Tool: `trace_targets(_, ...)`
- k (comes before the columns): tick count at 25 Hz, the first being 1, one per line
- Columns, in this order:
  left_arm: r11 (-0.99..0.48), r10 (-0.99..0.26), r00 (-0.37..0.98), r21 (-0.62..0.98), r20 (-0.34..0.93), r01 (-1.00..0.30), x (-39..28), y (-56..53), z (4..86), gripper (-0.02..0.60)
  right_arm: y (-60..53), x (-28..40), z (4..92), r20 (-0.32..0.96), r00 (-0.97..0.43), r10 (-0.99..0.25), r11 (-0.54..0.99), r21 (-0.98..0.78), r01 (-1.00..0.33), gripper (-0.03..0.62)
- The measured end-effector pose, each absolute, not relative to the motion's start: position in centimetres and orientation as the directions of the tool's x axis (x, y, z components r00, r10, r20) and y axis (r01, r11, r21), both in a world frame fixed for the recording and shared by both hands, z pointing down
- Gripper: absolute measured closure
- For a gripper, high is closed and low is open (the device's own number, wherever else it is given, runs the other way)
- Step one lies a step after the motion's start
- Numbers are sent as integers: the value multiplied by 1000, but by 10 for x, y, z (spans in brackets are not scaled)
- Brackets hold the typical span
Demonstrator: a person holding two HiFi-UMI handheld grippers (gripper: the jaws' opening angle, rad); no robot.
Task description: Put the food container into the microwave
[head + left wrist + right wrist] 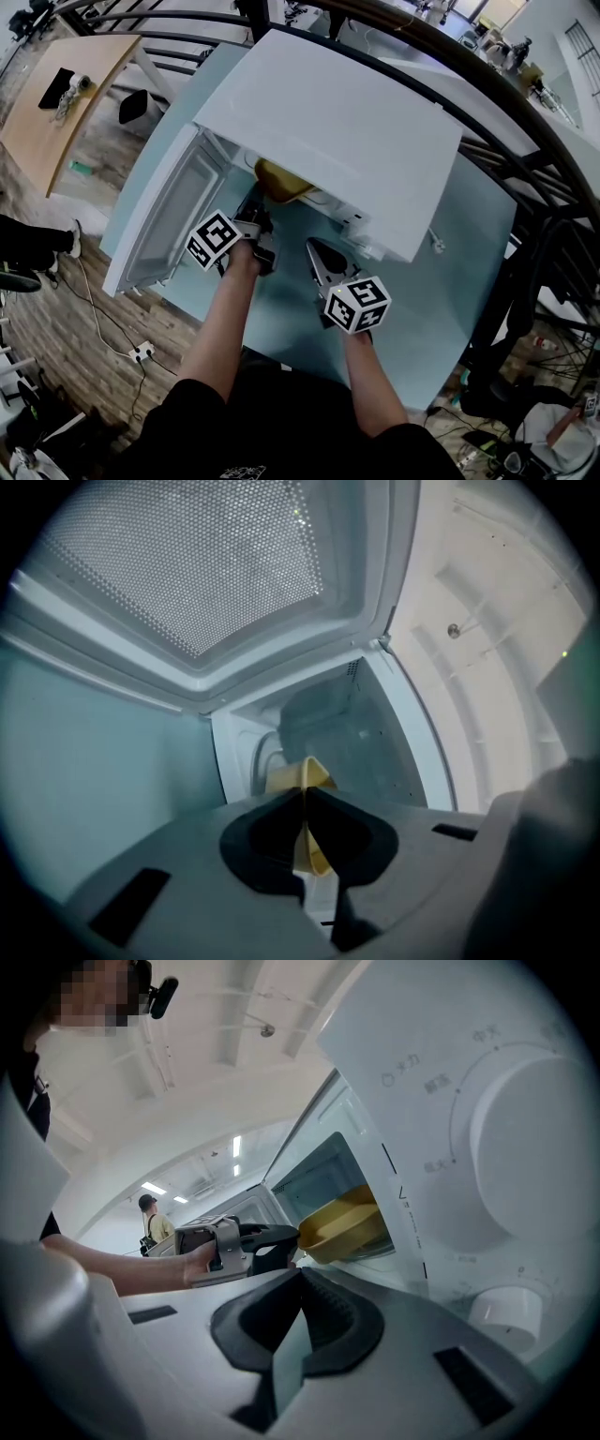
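The white microwave point(328, 122) stands on the teal table with its door point(173, 211) swung open to the left. A yellow food container point(281, 181) sits half inside the opening. My left gripper point(258, 204) is shut on its near rim; in the left gripper view the yellow rim point(302, 775) is pinched between the jaws of the left gripper point(305, 803), with the cavity beyond. My right gripper point(315, 247) hangs shut and empty just right of it, before the control panel. The right gripper view shows the right gripper point(302, 1274), the container point(347, 1222) and the left gripper point(286, 1237) at its edge.
The door's mesh window point(187, 564) is close above the left gripper. Dials point(534, 1147) are right of the opening. Bare teal table point(281, 319) lies under my arms. A wooden desk point(56, 103), a power strip point(141, 352) and black railings surround the table. A person point(155, 1218) stands far off.
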State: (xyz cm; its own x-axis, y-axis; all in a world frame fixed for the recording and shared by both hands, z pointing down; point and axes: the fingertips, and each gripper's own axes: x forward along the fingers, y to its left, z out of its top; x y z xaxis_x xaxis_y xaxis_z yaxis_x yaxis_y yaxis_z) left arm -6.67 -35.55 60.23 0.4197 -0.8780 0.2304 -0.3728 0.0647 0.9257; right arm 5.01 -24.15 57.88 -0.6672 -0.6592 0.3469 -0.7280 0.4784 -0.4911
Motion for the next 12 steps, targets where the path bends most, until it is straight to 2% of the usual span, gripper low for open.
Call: trace_targets(12, 66, -883, 414, 930, 223, -361, -56, -371, 608, 554, -247, 53, 588, 348, -668, -657, 469, -505, -724, 588)
